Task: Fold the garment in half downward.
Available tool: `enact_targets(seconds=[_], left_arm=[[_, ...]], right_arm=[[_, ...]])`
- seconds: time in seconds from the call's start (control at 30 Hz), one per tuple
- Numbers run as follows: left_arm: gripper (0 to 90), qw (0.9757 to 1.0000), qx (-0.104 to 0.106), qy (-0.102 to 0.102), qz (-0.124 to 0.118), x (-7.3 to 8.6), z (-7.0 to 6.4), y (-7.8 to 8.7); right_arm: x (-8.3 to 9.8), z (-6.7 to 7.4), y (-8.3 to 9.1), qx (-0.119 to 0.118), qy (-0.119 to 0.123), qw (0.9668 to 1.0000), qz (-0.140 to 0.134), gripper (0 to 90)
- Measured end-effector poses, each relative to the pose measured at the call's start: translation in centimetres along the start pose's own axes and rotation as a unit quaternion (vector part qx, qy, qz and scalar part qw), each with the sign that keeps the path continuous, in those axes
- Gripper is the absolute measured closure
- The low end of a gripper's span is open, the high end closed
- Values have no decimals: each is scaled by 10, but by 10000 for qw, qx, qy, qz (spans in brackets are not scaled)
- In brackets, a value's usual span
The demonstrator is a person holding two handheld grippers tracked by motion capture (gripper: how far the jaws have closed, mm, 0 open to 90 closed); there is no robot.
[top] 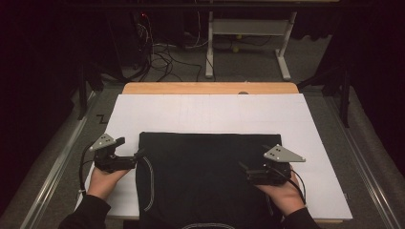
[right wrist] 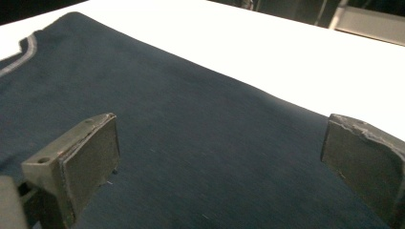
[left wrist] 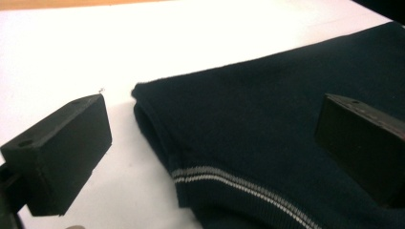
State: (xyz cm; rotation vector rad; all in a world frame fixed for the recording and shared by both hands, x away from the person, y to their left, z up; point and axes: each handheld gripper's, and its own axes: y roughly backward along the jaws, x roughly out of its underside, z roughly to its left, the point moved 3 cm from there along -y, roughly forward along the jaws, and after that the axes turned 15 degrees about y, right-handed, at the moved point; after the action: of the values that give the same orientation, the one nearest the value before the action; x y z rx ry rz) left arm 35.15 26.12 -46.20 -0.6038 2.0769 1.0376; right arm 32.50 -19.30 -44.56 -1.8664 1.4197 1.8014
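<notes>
A dark navy garment (top: 205,176) (left wrist: 267,119) (right wrist: 191,119) lies folded flat on a white sheet (top: 215,112) at the near middle of the table. A grey-white stripe (left wrist: 229,179) runs across its cuff at the left edge. My left gripper (top: 133,151) (left wrist: 215,102) stands open at that left edge, one jaw over the white sheet and the other over the cloth, with nothing pinched. My right gripper (top: 246,171) (right wrist: 222,121) hovers open above the garment's right part, its jaws wide apart and clear of the cloth.
The white sheet covers a wooden table (top: 210,88) whose far edge shows bare. Beyond it stand a white desk frame (top: 248,28) and a tangle of cables (top: 162,57) on the floor. Metal rails (top: 57,162) run along both sides of the table.
</notes>
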Motion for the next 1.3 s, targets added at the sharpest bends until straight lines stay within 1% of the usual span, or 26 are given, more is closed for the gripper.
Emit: enact_targets(seconds=[0.2, 0.3, 0.43, 0.53, 0.6, 0.63, 0.83, 0.97, 1.07, 1.1, 1.17, 1.23, 1.3], left_arm=[[0, 10000, 63, 65, -30, -7, 1, -7], [0, 9999, 55, 89, -35, -11, 3, -11], [0, 9999, 64, 121, -33, -16, 6, -15], [0, 9999, 41, 115, -22, -21, 7, -16], [0, 9999, 53, 94, -58, -25, 6, -15], [0, 9999, 70, 86, -96, -28, 6, -15], [0, 9999, 82, 16, -120, -40, 1, -11], [0, 9999, 82, -12, -110, -45, -2, -9], [0, 9998, 84, -44, -160, -48, -2, -8], [0, 9998, 88, -38, -187, -49, -1, -9], [0, 9997, 109, 49, -208, -51, 1, -11], [0, 9997, 108, 122, -185, -50, 4, -15], [0, 9998, 105, 120, -139, -48, 5, -18]], right_arm=[[-14, 21, -7, -174, 136, 9997, -109, 2], [-19, 33, -10, -296, 157, 9993, -189, 2], [-23, 46, -14, -428, 215, 9986, -210, 2], [-26, 55, -15, -514, 230, 9981, -258, 2], [-29, 61, -17, -571, 259, 9976, -295, 2], [-30, 64, -18, -589, 271, 9974, -301, 2], [-36, 79, -22, -737, 297, 9963, -341, 2], [-40, 89, -24, -843, 321, 9952, -373, 2], [-43, 94, -24, -900, 361, 9944, -416, 2], [-44, 95, -24, -907, 373, 9943, -411, 2], [-45, 98, -24, -921, 387, 9941, -430, 2], [-45, 100, -25, -935, 404, 9939, -417, 2], [-45, 102, -26, -955, 411, 9938, -398, 2]])
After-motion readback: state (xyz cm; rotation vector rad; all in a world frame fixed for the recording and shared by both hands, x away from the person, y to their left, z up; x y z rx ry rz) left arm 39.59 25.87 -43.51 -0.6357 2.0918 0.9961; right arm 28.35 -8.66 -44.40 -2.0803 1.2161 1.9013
